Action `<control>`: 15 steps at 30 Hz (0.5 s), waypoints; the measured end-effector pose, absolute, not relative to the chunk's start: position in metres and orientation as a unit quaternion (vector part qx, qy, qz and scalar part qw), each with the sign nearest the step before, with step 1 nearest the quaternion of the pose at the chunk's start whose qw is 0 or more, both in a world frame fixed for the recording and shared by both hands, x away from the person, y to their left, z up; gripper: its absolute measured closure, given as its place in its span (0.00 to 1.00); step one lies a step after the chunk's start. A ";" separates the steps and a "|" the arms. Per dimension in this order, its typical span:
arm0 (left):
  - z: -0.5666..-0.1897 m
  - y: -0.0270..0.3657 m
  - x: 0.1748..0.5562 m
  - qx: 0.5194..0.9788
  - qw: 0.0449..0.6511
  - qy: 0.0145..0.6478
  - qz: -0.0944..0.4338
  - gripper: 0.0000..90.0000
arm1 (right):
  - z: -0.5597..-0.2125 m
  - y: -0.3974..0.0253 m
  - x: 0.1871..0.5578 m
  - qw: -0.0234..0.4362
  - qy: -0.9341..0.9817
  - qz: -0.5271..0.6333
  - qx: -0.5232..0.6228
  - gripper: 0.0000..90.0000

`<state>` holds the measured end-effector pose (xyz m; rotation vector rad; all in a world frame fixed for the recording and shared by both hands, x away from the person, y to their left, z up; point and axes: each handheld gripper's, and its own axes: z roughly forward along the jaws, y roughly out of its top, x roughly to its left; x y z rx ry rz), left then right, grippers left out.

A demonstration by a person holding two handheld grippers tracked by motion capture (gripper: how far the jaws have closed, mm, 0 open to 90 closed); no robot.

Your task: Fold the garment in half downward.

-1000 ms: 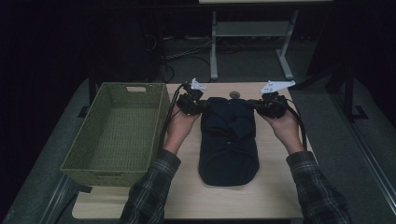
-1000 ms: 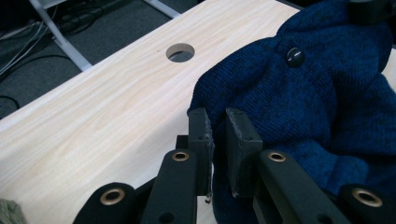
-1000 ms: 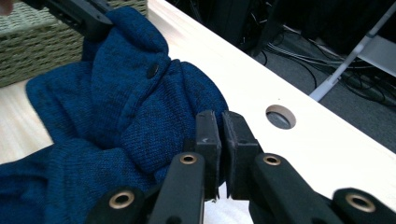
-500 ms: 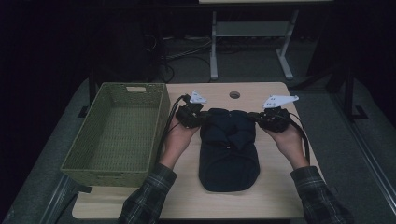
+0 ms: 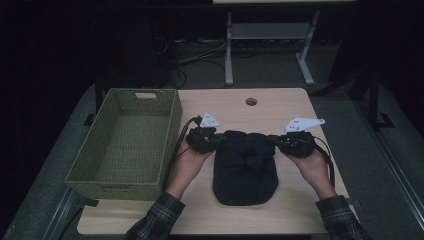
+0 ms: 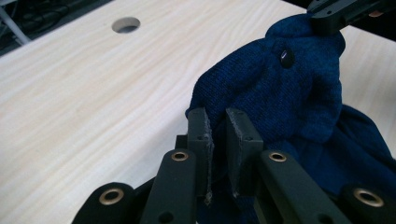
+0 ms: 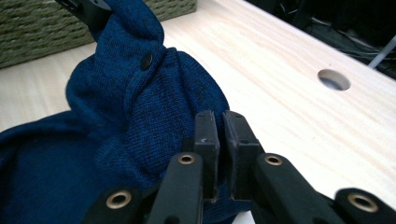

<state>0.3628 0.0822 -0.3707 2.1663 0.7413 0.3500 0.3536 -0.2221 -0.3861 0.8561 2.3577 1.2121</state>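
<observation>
The high view is dim and underexposed: the room around the pale wooden bench (image 5: 300,200) sinks into near black, and the dark blue knitted garment (image 5: 245,167) reads as an almost featureless dark patch. The woven green basket (image 5: 125,150) shows muted colour with soft, faint shadows inside. Both gripper views are far brighter, evenly lit, without glare. There the knit texture is crisp, while the black jaws at the bottom edge look slightly soft and the far background blurs.

Garment (image 7: 140,116) edge hidden between jaws
</observation>
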 end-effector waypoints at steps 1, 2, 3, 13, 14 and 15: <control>-0.373 0.083 0.361 0.858 0.400 0.292 0.137 0.90 | -0.388 -0.222 0.351 0.174 0.833 0.429 0.303 0.93; -0.375 0.083 0.359 0.859 0.398 0.292 0.134 0.90 | -0.390 -0.222 0.349 0.172 0.834 0.428 0.302 0.93; -0.377 0.083 0.357 0.861 0.397 0.291 0.131 0.90 | -0.392 -0.221 0.346 0.168 0.834 0.429 0.303 0.93; -0.392 0.087 0.341 0.872 0.384 0.288 0.097 0.90 | -0.408 -0.221 0.324 0.142 0.840 0.430 0.298 0.92; -0.394 0.087 0.339 0.872 0.384 0.287 0.093 0.90 | -0.409 -0.221 0.322 0.139 0.841 0.429 0.300 0.92; -0.396 0.088 0.337 0.873 0.384 0.287 0.090 0.90 | -0.411 -0.221 0.319 0.138 0.842 0.428 0.299 0.92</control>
